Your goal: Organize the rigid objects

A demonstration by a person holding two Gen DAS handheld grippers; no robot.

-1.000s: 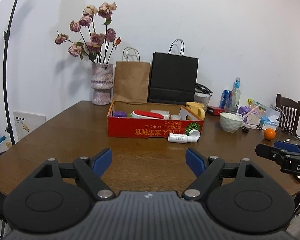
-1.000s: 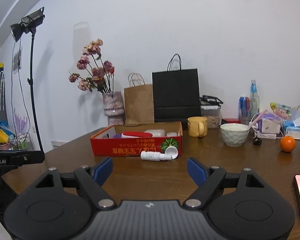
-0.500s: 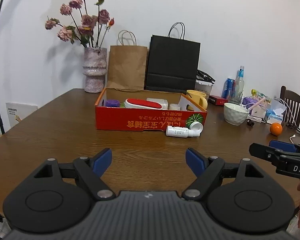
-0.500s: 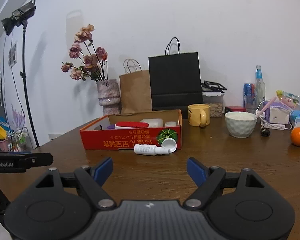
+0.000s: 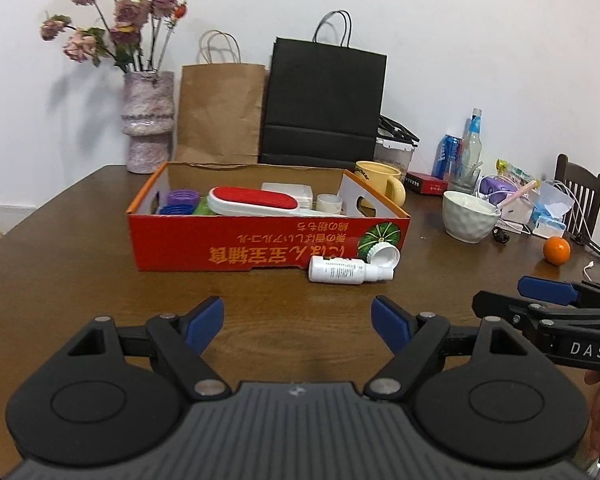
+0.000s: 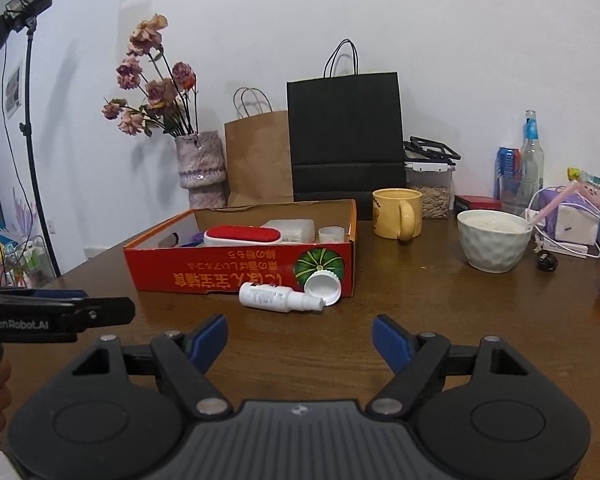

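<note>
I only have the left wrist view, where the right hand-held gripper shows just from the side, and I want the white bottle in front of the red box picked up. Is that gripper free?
Observer: Yes. The right hand-held gripper has its jaws open, with only bare table showing between them.
Operator: Good. My view stops at the table's left edge. Does anything stand beyond it?
Observer: A studio lamp on a black stand stands off the table's left side, near the wall.
</note>
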